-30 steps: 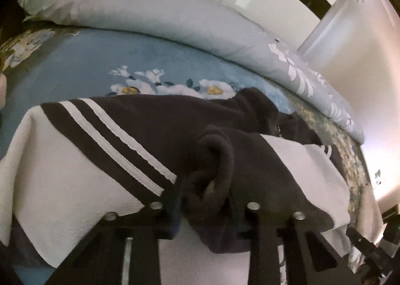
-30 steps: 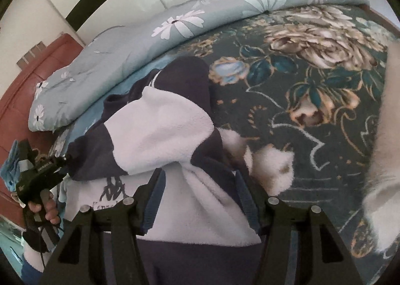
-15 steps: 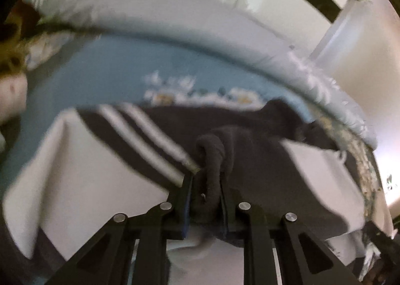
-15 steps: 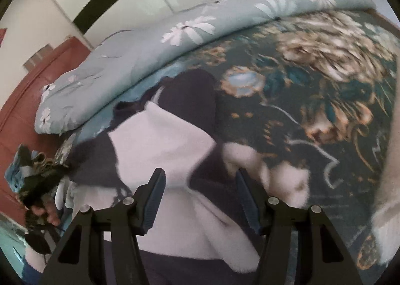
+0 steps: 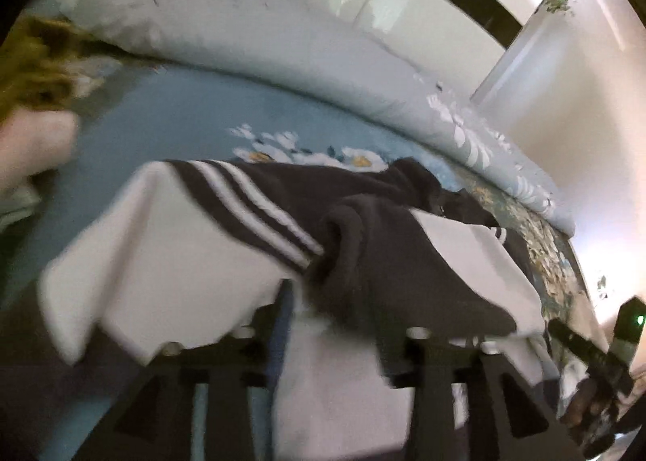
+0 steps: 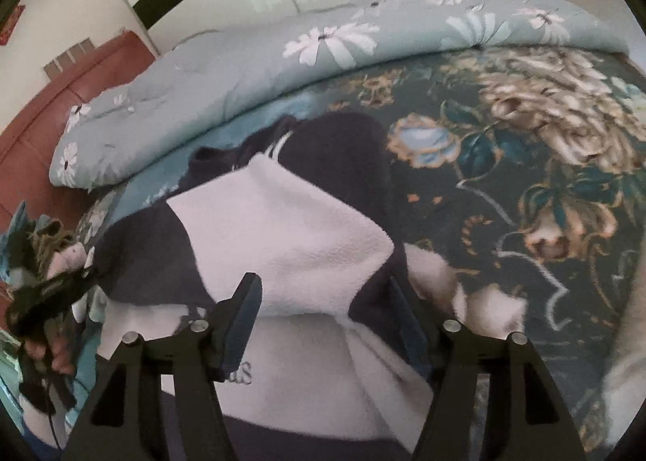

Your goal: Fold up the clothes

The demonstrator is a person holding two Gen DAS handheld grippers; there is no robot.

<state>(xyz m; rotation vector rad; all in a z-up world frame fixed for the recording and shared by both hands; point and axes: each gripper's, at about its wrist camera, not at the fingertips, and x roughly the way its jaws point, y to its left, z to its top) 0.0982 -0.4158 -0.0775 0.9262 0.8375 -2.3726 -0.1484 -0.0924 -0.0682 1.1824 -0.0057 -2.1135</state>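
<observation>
Sweater (image 5: 363,259), a fleece one in navy and white with two white stripes on the sleeve, lay spread on the bed (image 6: 504,162), on my side of the long rolled duvet (image 6: 282,69) that ran along the bed's far edge. Its collar end pointed toward the duvet and its white hem lay nearest me.

My left tongs (image 5: 331,323) sat low over the sweater with a dark fold of fleece bunched up between the two fingers. That view was blurred, and the fold hid the inner faces, so I could not tell whether the fingers were pinching it or only straddling it.

My right tongs (image 6: 323,323) were spread wide, one blue-padded finger on each side of a white fleece panel. The cloth passed between them without either pad pressing on it, so they held nothing.

From the right wrist I could see my left hand (image 6: 48,339) gripping its handle, well off to the left of the sweater. A pale furry thing (image 6: 630,339) lay at the right edge of the bed, away from the duvet; I could not make out what it was.
</observation>
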